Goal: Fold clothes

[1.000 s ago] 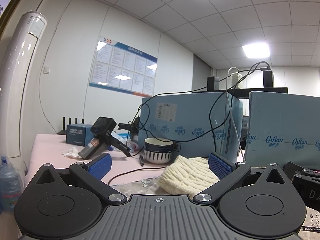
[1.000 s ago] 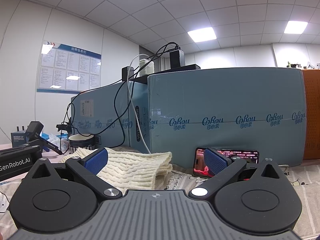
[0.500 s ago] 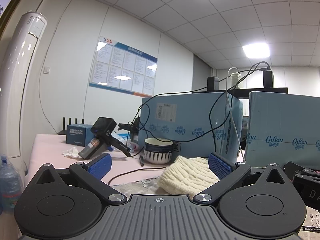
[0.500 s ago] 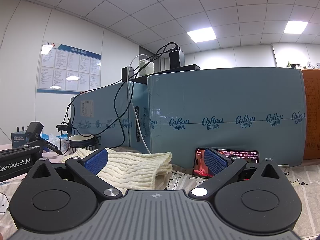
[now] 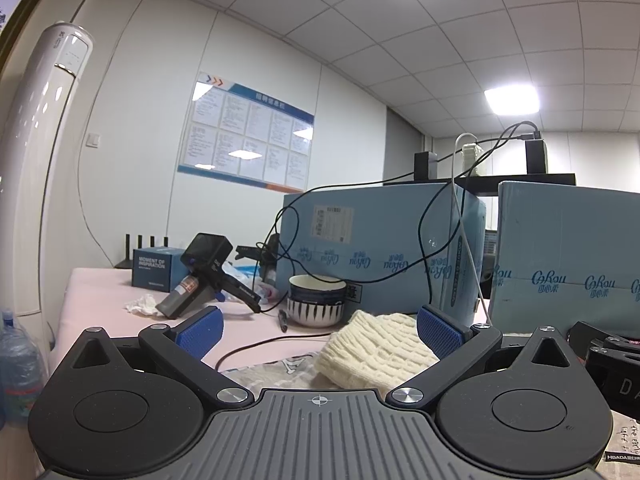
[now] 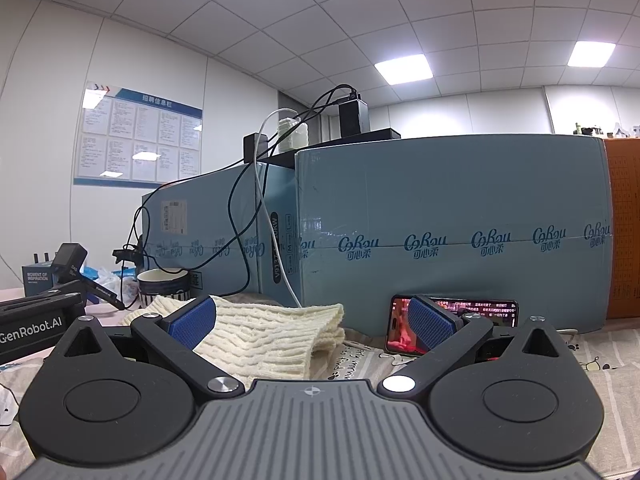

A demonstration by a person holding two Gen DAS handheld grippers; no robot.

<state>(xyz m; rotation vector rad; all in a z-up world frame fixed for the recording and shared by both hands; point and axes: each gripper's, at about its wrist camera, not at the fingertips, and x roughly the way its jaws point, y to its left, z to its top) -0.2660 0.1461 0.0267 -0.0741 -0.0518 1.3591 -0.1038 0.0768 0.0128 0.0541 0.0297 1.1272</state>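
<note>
Cream knit garment (image 6: 264,336) lies folded near striped bowl (image 5: 317,300), contents seemingly hidden.

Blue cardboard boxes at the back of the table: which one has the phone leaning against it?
The right-hand large blue cardboard box: the lit phone stands against its base. The left blue box carries a white label instead.

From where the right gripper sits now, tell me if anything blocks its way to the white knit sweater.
Nothing visible does. The right gripper is open and the sweater lies just ahead on the printed cloth, partly between its fingers. The phone stands off to the right against the blue box, clear of the path.
</note>
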